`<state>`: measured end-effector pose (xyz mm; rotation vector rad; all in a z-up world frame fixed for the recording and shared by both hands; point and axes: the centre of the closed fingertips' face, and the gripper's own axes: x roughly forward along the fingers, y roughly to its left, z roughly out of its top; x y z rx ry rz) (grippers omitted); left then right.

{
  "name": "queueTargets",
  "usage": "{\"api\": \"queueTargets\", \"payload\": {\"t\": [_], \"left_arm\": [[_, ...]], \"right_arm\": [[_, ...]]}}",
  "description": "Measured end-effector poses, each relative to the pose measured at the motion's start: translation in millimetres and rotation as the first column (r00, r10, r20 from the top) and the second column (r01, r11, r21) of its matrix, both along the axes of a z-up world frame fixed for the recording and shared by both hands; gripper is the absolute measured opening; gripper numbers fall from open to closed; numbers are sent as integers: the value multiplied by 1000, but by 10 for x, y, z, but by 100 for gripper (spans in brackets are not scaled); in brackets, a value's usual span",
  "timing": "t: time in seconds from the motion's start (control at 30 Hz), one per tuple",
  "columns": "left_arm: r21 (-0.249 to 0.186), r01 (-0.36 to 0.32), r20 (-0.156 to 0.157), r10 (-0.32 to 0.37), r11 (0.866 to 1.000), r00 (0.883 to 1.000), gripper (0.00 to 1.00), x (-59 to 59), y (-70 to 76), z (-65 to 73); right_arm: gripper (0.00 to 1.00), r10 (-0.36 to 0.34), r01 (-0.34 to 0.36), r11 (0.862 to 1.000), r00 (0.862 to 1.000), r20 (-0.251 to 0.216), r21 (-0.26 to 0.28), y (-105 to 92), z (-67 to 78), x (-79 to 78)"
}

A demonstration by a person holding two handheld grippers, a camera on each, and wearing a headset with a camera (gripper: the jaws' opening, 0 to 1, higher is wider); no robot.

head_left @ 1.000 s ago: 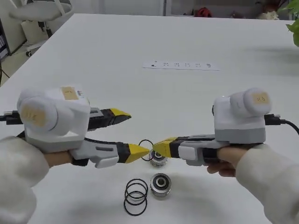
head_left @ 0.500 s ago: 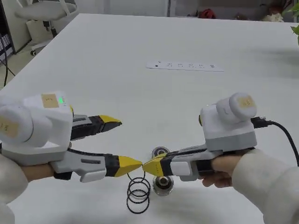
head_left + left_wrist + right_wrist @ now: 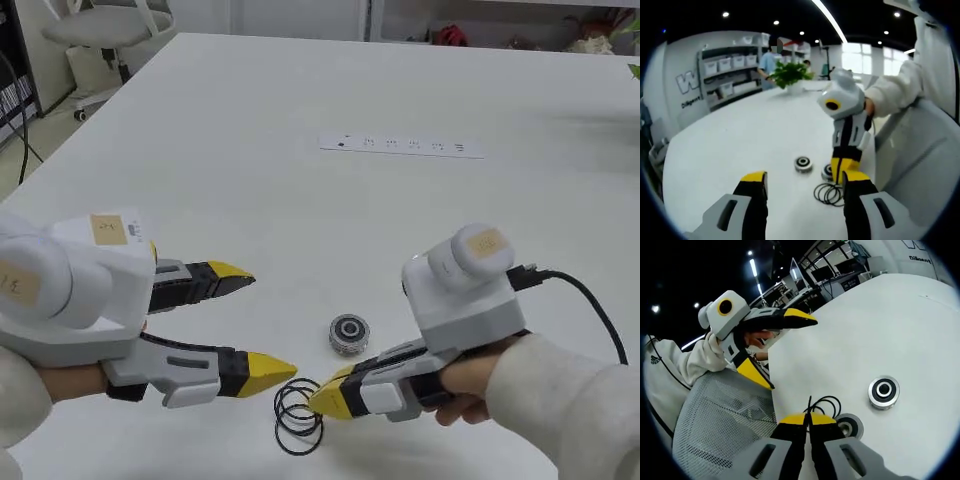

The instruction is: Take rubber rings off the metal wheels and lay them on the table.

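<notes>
1. Rings point(image 3: 298, 418) lie piled on the tabletop point(image 3: 300, 200), nearest the person.
2. The right claw point(image 3: 322, 400), pressed together on one ring point(image 3: 810, 403), meets the pile's right edge.
3. The left claw point(image 3: 270, 320), spread wide, hovers left of the pile.
4. One wheel point(image 3: 348, 332) stands just beyond the pile, a second wheel point(image 3: 850, 425) just right of it.
5. A power strip point(image 3: 400, 145) lies far beyond the pile.

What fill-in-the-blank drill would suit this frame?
The left tongs are ___. The right tongs are shut on a ___ ring. ___ wheels lie on the table.
Missing: open; black; two.
</notes>
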<state>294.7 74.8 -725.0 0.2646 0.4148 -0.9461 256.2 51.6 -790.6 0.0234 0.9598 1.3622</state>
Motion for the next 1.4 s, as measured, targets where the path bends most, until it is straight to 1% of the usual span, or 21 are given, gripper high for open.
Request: {"api": "queueTargets", "payload": {"t": [0.13, 0.23, 0.33, 0.47, 0.5, 0.6, 0.7, 0.83, 0.93, 1.13, 1.3, 1.4], "left_arm": [[2, -1, -5, 1, 1000, 1000, 61, 1, 8, -15], [9, 1, -12, -1, 1000, 1000, 61, -4, 12, -39], [10, 5, -15, -5, 1000, 1000, 61, -7, 6, -46], [19, 11, -20, -10, 1000, 1000, 60, -15, 4, -69], [22, 12, -21, -12, 1000, 1000, 60, -16, 6, -76], [26, 14, -22, -13, 1000, 1000, 60, -16, 13, -88], [28, 15, -24, -14, 1000, 1000, 60, -18, 13, -96], [38, 26, -33, -25, 999, 999, 60, -39, -1, -129], [47, 32, -35, -30, 998, 999, 60, -48, -1, -147], [50, 29, -39, -27, 998, 999, 60, -48, 8, -154], [59, 41, -43, -38, 997, 998, 60, -69, -7, -177], [66, 45, -46, -42, 997, 998, 60, -77, -6, -191]], "right_arm": [[0, 10, -10, 1000, 1000, 1, -21, -12, -43, -19], [0, 30, -28, 998, 999, 34, -53, -30, -100, -21], [0, 35, -32, 998, 998, 52, -55, -29, -96, -8], [1, 32, -26, 998, 995, 99, -61, -32, -88, 45], [2, 40, -32, 997, 993, 109, -73, -40, -105, 41], [2, 57, -49, 996, 993, 102, -78, -33, -118, -8], [4, 84, -74, 993, 990, 117, -86, -20, -124, -49], [8, 125, -110, 989, 979, 161, -99, -2, -105, -77], [10, 171, -146, 981, 960, 222, -126, -7, -104, -79], [16, 219, -181, 971, 939, 267, -159, 0, -101, -114], [18, 242, -193, 964, 923, 301, -182, -15, -97, -93], [19, 246, -195, 963, 920, 304, -188, -23, -97, -89]]}}
